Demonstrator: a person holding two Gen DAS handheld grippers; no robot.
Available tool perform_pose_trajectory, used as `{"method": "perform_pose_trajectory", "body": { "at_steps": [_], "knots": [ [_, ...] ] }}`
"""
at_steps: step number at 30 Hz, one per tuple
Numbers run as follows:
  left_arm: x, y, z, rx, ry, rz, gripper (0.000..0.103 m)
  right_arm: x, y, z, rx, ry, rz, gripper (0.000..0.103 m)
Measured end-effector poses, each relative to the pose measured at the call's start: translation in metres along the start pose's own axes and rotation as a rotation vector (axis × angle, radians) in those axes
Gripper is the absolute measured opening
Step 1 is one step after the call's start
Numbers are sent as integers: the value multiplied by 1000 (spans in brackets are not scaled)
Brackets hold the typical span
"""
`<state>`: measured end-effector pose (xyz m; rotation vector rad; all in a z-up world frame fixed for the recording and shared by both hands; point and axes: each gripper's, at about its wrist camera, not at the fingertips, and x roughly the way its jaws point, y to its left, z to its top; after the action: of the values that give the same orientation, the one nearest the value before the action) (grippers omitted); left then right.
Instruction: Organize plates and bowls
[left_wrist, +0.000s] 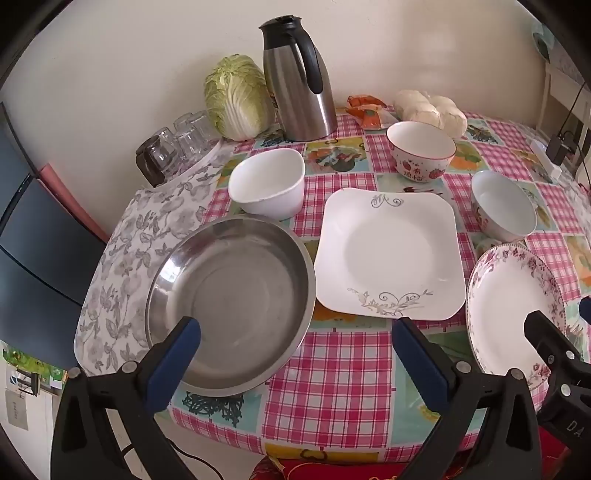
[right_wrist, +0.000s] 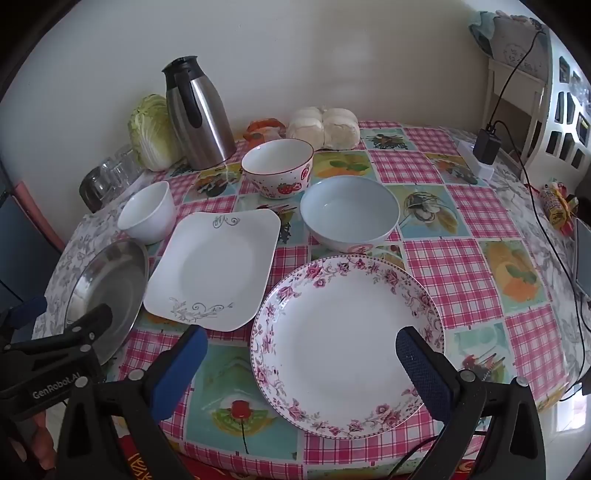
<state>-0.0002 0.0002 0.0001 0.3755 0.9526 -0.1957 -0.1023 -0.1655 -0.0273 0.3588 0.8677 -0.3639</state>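
Note:
A steel basin sits at the near left of the table. Beside it lie a square white plate and a round floral plate. Behind them stand a plain white bowl, a strawberry bowl and a pale blue bowl. My left gripper hangs open above the table's near edge, between the basin and the square plate. My right gripper hangs open over the floral plate's near side. Neither holds anything.
At the back stand a steel thermos jug, a cabbage, upturned glasses, a bag of buns and a snack packet. A charger and cable lie at the right.

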Motion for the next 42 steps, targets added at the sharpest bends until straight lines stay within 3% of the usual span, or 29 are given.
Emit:
{"method": "perform_pose_trajectory", "body": {
  "at_steps": [9,42],
  "knots": [
    [8,-6,-15,9,1,2,103,0,0,0,-6,-3,-7,103],
    [13,-2,-9,33,43,-1,103,3,-1,0,3,3,5,103]
  ]
}}
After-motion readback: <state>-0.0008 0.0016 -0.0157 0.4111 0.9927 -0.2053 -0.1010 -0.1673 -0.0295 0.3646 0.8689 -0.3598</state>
